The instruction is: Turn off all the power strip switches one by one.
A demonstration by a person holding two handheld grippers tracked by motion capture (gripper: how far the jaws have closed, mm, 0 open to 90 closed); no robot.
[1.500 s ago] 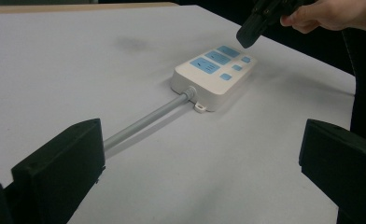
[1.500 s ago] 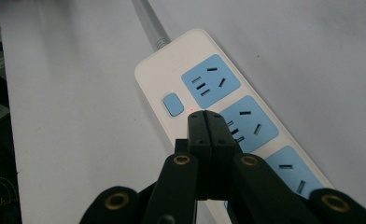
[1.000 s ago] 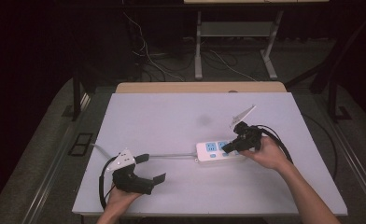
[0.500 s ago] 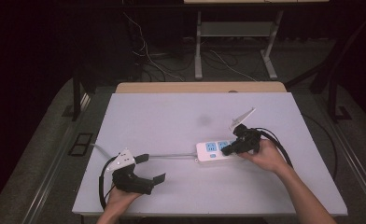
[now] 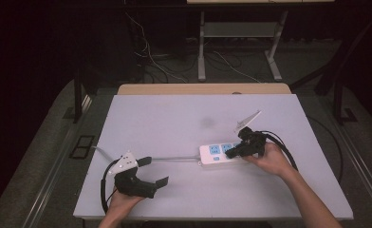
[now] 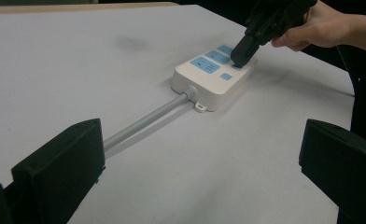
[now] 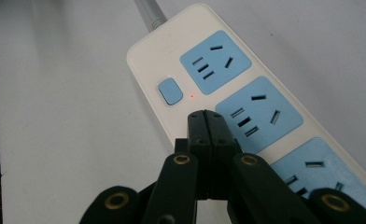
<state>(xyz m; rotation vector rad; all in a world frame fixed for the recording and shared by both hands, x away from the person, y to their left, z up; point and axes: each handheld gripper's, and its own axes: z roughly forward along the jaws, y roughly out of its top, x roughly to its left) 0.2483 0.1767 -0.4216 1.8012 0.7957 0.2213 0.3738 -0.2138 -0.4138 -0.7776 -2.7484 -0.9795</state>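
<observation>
White plastic power strip (image 5: 224,154) is lying near mid-surface (image 5: 174,123), long axis running left to right, its blue switch (image 7: 170,90) sitting just ahead of the right gripper (image 7: 207,122), jaws together, while the wide-open left gripper (image 5: 151,171) is idling well apart.

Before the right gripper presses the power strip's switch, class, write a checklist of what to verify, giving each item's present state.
1. Right gripper shut to a single tip: ok.
2. Tip on the switch: not ok, it sits just short of it, over the power strip body.
3. Indicator light lit: ok, a small red dot shows.
4. Sockets free of plugs: ok.
5. Left gripper away from the strip: ok, open, resting beside the cable.
6. Strip flat on the table: ok.
</observation>
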